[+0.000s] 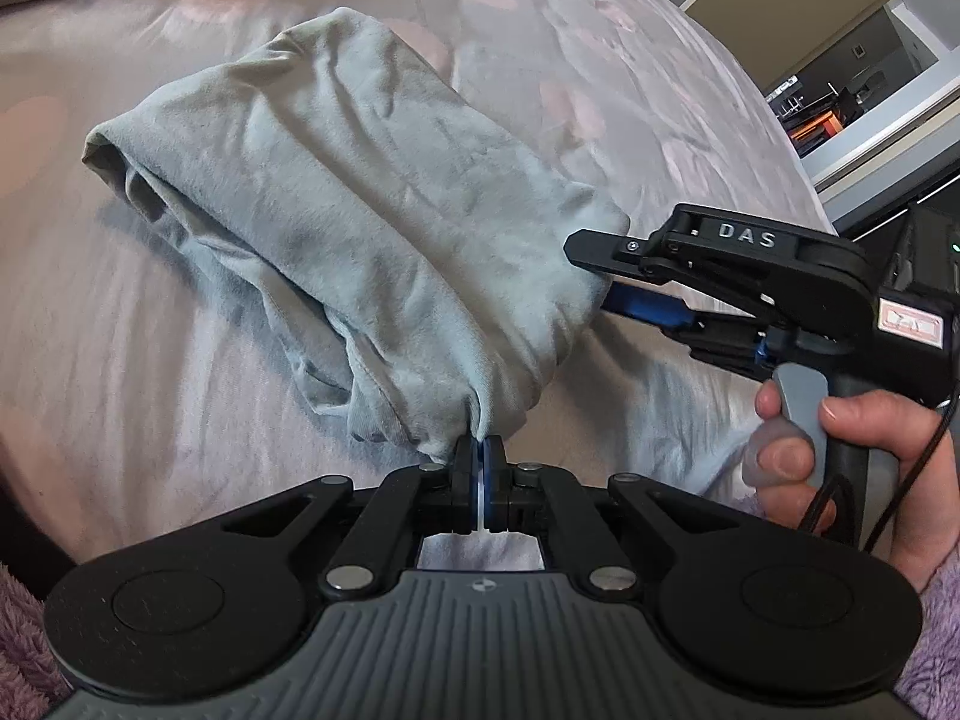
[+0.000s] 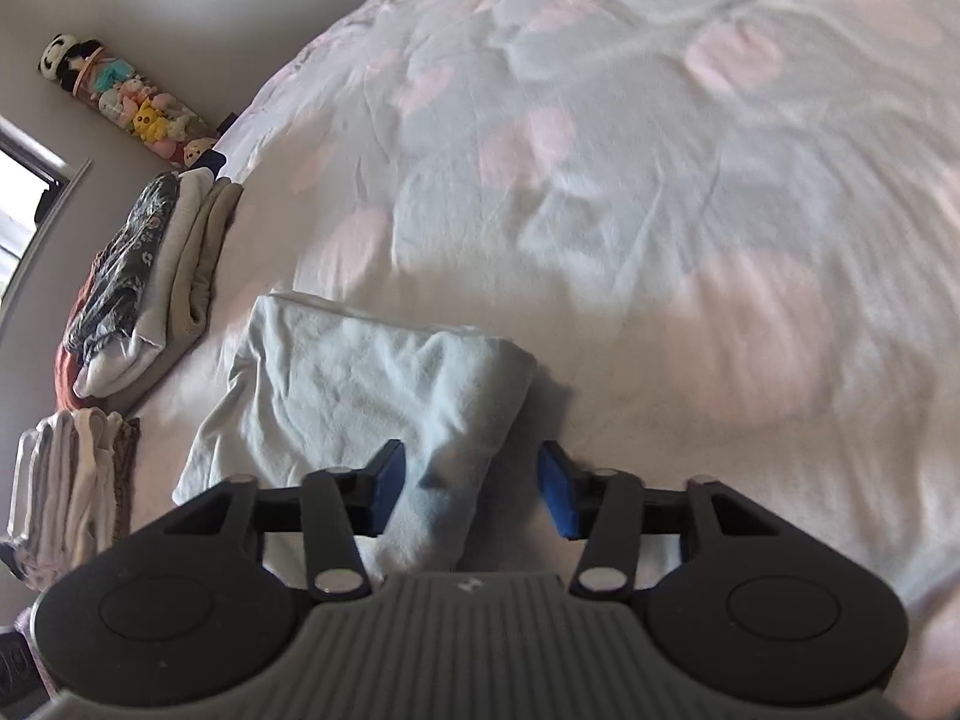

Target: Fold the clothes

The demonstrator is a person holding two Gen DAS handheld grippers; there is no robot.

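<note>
Bedding with faded pink blotches point(image 1: 600, 60) carries a pale blue garment point(image 1: 360, 210), folded into a thick bundle near the bed's edge. Relative to that garment: the left hand-held gripper point(image 1: 479, 450) sits at its near corner, jaws pinched tight on a gathered tuft of the cloth. The right hand-held gripper point(image 2: 471, 483) straddles the garment's opposite end, blue pads apart on either side of a folded flap, one pad close against it, the other clear of it. A hand point(image 1: 840, 450) squeezes that gripper's handle. Beyond the garment's far side lie stacks of folded clothes point(image 2: 150, 276), and past those a tube of plush toys point(image 2: 120, 96) leans at the wall.
</note>
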